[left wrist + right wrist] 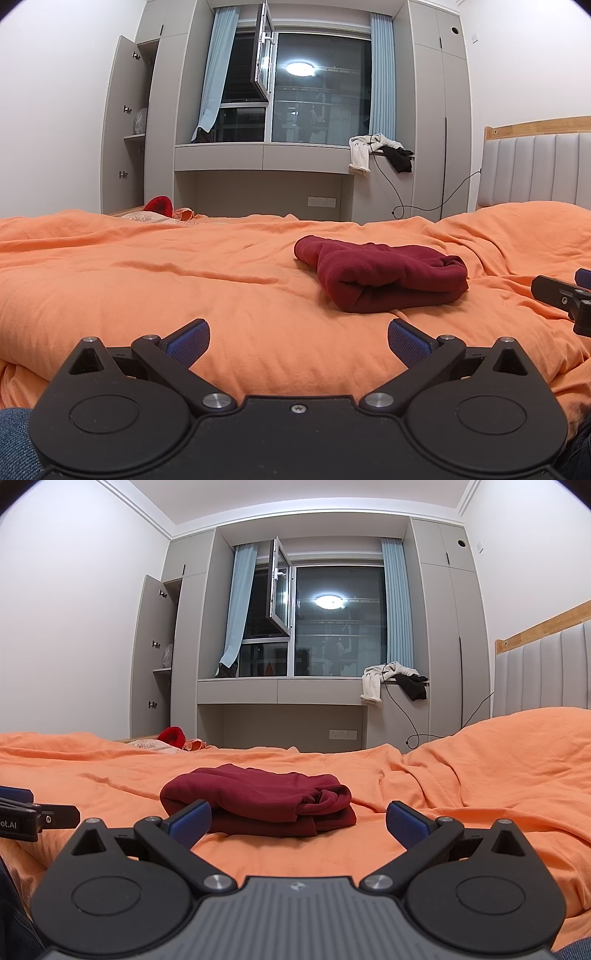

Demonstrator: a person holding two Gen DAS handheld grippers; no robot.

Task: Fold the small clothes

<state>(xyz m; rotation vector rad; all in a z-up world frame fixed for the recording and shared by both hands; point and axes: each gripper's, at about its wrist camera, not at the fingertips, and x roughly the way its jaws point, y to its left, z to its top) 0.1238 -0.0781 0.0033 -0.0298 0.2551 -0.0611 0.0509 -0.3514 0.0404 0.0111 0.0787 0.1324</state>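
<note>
A dark red garment (384, 275) lies folded into a compact bundle on the orange bed cover (184, 280). In the left wrist view it sits ahead and to the right of my left gripper (298, 343), which is open and holds nothing. From the right wrist camera the same garment (258, 797) rests just beyond my right gripper (298, 823), slightly to the left, and that gripper is open and empty too. Neither gripper touches the cloth. The other gripper's black body shows at each view's edge (565, 295), (33, 818).
A red item (159, 204) and a pale cloth lie at the bed's far edge. Beyond stand grey wardrobes, one door (122, 125) open, and a window ledge with white and black clothes (380, 151) and a hanging cable. A padded headboard (535, 166) is at right.
</note>
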